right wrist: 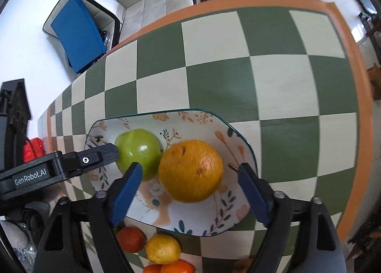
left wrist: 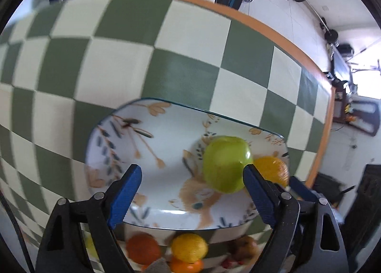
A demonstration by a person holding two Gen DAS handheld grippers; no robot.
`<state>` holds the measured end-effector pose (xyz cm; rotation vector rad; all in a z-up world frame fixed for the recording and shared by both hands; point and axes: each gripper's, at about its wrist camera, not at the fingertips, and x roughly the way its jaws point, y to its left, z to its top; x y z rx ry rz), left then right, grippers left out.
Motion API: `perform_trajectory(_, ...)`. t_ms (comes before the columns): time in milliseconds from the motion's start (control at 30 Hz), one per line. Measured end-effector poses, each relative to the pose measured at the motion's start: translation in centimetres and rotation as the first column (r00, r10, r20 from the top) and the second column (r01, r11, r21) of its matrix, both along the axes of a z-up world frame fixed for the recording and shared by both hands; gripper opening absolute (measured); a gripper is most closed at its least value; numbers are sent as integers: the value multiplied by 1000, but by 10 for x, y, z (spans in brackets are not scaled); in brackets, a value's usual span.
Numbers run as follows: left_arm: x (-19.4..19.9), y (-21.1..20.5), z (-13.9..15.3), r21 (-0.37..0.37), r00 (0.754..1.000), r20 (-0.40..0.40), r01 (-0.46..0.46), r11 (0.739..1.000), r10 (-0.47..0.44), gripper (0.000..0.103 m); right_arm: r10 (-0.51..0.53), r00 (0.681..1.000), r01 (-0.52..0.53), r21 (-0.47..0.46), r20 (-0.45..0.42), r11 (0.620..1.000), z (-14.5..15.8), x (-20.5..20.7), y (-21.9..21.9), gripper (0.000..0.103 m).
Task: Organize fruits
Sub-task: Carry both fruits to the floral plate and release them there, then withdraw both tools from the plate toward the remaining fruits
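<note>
Hovering over a floral plate (right wrist: 207,227) on a green-and-cream checked table (right wrist: 238,87), both hand-held grippers have their blue fingers spread wide and hold nothing.

In the right wrist view, a green apple (right wrist: 139,151) and a large orange (right wrist: 190,170) sit side by side on the plate, touching or nearly so — the apple left of centre, the orange in the middle. The right hand-held gripper (right wrist: 190,188) frames the orange between its spread fingers, though it probably stands above the fruit rather than around it. The left hand-held gripper (right wrist: 104,154) reaches in from the left edge, one dark fingertip at the apple's side; contact cannot be confirmed.

In the left wrist view, the apple (left wrist: 225,163) lies toward the right finger of the left hand-held gripper (left wrist: 190,192), off its centre line, with the orange (left wrist: 271,169) just beyond.

More fruit waits on the table at the bottom of the right wrist view, just off the plate: a red-orange fruit (right wrist: 131,238), a lemon (right wrist: 163,248) and tangerines (right wrist: 176,268). These lie below both tools — slightly nearer the right one. Being round, none offers a long axis to align with.
</note>
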<state>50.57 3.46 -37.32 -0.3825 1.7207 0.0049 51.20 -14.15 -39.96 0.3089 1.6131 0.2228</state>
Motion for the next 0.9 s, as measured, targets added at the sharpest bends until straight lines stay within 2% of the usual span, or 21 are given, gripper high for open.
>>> perform_trajectory(133,-18,-7,27,180,988,96,103,978,-122,87,25,999,-20,-104,43,994,14,-14,-1,90)
perform_trajectory(233,-37,-9,41,255,975,135,139,957,-177,87,30,998,-23,-136,53,990,23,-29,-5,93)
perform_trajectory(500,-79,-6,74,297,958,207,130,946,-197,87,50,988,-18,-215,143,976,67,-73,-9,96)
perform_trajectory(900,-145,-3,155,320,906,361,104,942,-223,87,43,952,36,-250,303,967,156,-146,-10,96)
